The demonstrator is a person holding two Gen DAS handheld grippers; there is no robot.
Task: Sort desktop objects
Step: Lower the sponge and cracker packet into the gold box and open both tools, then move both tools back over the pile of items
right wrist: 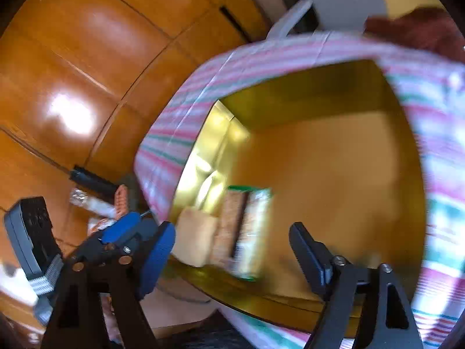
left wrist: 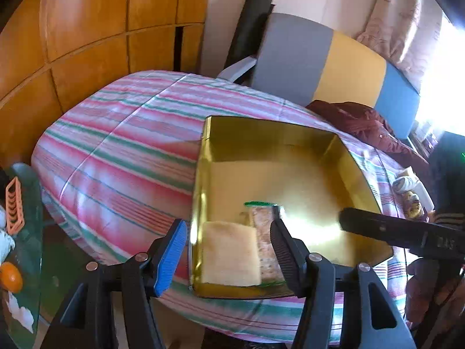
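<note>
A gold box (left wrist: 203,157) stands open on the striped tablecloth (left wrist: 116,151). In its near left corner lie a pale yellow packet (left wrist: 229,256) and a cracker packet with a green edge (left wrist: 261,221). My left gripper (left wrist: 226,250) hovers open above that corner, and its pads touch nothing. In the right wrist view the same box (right wrist: 319,157) holds the yellow packet (right wrist: 194,238) and two blurred cracker packets (right wrist: 250,226) side by side. My right gripper (right wrist: 232,253) stands wide open over them, gripping nothing. Its black finger (left wrist: 392,229) reaches in over the box's right side.
A glass side table (left wrist: 29,232) at the left carries an orange fruit (left wrist: 11,276), an orange ribbed piece (left wrist: 14,203) and white tissue. More snack packets (left wrist: 409,192) lie on the cloth at the right. Behind are a grey, yellow and blue sofa (left wrist: 348,67) and a dark red garment (left wrist: 363,122).
</note>
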